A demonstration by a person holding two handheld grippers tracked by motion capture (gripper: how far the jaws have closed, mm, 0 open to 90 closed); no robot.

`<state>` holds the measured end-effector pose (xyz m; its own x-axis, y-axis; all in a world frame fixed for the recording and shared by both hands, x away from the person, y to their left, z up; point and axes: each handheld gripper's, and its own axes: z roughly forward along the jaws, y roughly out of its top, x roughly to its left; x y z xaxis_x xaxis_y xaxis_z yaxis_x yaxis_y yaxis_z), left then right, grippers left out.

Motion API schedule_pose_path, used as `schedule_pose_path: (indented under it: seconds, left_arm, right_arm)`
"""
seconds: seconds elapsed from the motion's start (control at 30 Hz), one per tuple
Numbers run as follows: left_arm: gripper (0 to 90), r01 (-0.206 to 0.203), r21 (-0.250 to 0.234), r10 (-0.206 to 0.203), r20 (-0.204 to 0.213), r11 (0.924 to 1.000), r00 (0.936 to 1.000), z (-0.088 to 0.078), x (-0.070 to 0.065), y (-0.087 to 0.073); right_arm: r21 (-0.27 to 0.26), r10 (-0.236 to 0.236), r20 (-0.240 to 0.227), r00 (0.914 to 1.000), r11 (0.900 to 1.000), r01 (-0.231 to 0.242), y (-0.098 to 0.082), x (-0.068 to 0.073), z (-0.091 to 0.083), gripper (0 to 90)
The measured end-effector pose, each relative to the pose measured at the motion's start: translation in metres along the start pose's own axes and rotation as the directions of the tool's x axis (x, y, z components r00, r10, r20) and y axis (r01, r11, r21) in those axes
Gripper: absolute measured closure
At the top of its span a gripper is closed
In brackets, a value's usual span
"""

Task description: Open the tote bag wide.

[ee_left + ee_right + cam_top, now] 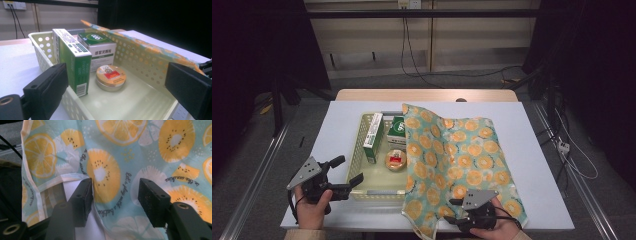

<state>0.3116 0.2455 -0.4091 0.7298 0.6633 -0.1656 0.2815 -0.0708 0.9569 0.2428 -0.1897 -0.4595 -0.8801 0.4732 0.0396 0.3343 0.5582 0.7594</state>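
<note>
Item: teal fruit-print cotton cloth (pixel 462 160), draped off the cream perforated plastic basket (pixel 354 150). My right gripper (pixel 113 195) straddles its hem, jaws apart, unclamped; my left gripper (pixel 344 172), beside the basket, gapes. Next, I judge: pinch the hem.

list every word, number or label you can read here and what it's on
"999" and "感冒灵颗粒": the squat green and white box in the basket.
"let's play with a battle", roughly, in looping script: the fruit-print cloth.
Tall green box: small print and barcode, too small to read.
Round tin: red label, too blurred to read.
</note>
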Motion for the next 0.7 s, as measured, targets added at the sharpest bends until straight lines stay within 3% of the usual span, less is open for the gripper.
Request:
schedule_pose_path:
  seconds: [0.07, 0.1, 0.13, 0.23, 0.4, 0.7]
  left_arm:
    - [4.8, -0.006, 0.002, 0.006, 0.002, 1.0, 1.0, 0.0, 0.0, 0.0]
    - [4.8, -0.007, 0.003, 0.007, 0.001, 1.0, 1.0, 0.0, 0.0, 0.001]
    - [4.8, -0.009, 0.003, 0.009, 0.001, 1.0, 1.0, -0.001, 0.0, 0.001]
    - [4.8, -0.007, -0.005, 0.007, 0.0, 1.0, 1.0, -0.001, -0.001, 0.002]
    - [4.8, -0.009, -0.014, 0.009, -0.004, 0.9999, 1.0, -0.002, -0.002, 0.003]
    - [4.8, -0.011, -0.008, 0.011, -0.004, 0.9999, 0.9999, -0.002, -0.001, 0.003]
  right_arm:
    - [0.0, -0.002, 0.002, 1.0, 1.0, 0.002, 0.0, 0.0, 0.0, 54.4]
    - [-0.001, -0.008, -0.004, 1.0, 1.0, 0.008, 0.0, -0.001, 0.0, 68.0]
    - [-0.001, -0.008, -0.004, 1.0, 1.0, 0.008, 0.0, -0.001, 0.0, 68.0]
    - [0.01, 0.005, -0.002, 1.0, 1.0, -0.005, 0.003, -0.003, 0.002, 87.8]
    - [0.004, 0.002, 0.039, 0.9992, 1.0, -0.002, 0.005, -0.003, 0.002, 90.0]
    - [-0.064, 0.069, 0.071, 0.995, 0.996, -0.065, 0.008, -0.02, -0.006, 90.0]
